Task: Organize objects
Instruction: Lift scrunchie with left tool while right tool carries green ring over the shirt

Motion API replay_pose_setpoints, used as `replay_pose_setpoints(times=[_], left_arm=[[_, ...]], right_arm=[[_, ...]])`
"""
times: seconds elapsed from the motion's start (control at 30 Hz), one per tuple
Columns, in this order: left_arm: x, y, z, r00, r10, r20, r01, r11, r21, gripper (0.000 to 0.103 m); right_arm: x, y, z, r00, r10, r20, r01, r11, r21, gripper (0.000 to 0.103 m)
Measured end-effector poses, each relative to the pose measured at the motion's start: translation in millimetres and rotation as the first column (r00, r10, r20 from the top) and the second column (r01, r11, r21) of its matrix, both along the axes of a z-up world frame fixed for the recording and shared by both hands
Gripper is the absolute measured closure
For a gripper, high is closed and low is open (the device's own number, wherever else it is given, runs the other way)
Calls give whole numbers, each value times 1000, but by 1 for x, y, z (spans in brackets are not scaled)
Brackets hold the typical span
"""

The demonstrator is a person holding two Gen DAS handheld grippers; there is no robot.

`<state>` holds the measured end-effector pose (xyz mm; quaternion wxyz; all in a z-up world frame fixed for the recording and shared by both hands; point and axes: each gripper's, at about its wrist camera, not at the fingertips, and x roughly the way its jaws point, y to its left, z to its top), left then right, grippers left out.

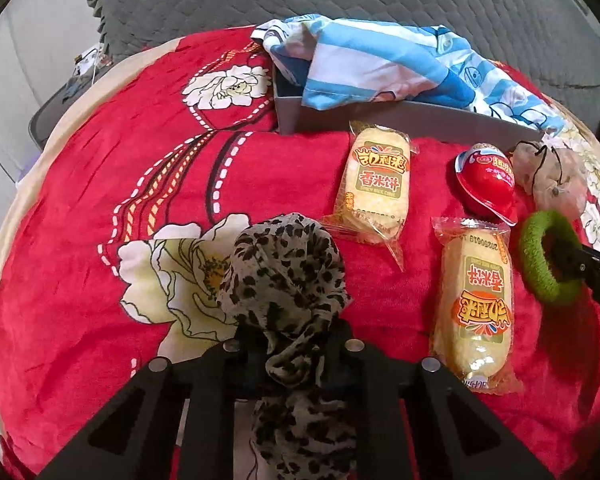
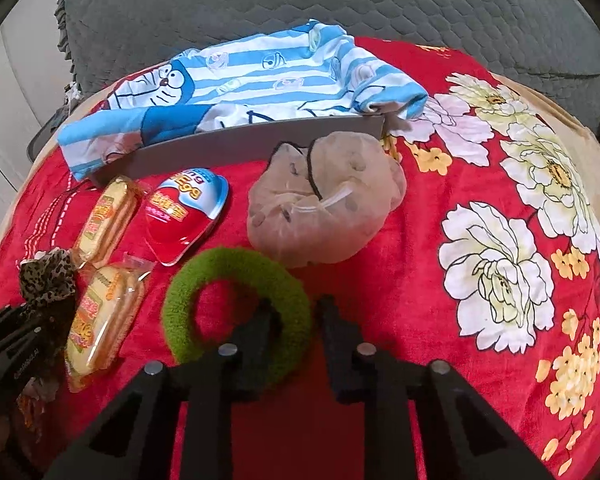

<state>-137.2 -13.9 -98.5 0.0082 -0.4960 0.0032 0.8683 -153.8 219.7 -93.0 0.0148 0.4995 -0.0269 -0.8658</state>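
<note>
My left gripper (image 1: 292, 340) is shut on a leopard-print scrunchie (image 1: 284, 272), held just above the red floral blanket (image 1: 100, 240). My right gripper (image 2: 294, 312) is shut on the rim of a green scrunchie (image 2: 204, 280); it also shows in the left wrist view (image 1: 540, 260). Two rice cake packets (image 1: 376, 184) (image 1: 476, 304), a red toy egg (image 1: 488, 184) and a beige mesh pouch (image 2: 328, 200) lie in front of a grey box (image 2: 240, 144). A blue striped Doraemon shirt (image 2: 240, 84) drapes over the box.
A dark grey quilted cushion (image 2: 340, 0) rises behind the blanket. White flower prints (image 2: 496, 276) cover the blanket's right side. The left gripper and leopard scrunchie show at the left edge of the right wrist view (image 2: 44, 276).
</note>
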Motion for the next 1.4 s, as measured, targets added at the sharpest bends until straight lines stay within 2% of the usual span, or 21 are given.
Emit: replay_pose_setpoints(times=[0.23,0.73,1.03,1.4], left_arm=[[6,1,8,1000,-7,-8,8,1000,18,91],[22,13,30,999,-26,-24,27,999,45,92],[38,18,56,999,-11,-36,13,998,61,92],[57,42,105,992,-41,-117,47,998,48,92]], right_arm=[[6,0,4,1000,22,4,-22,999,-43,88],[28,-2,31,997,57,-54,-59,998,-38,89],[51,-5,61,990,87,-107,-91,995,-36,89],[73,-10,104,974,108,-198,-114,993,-16,89]])
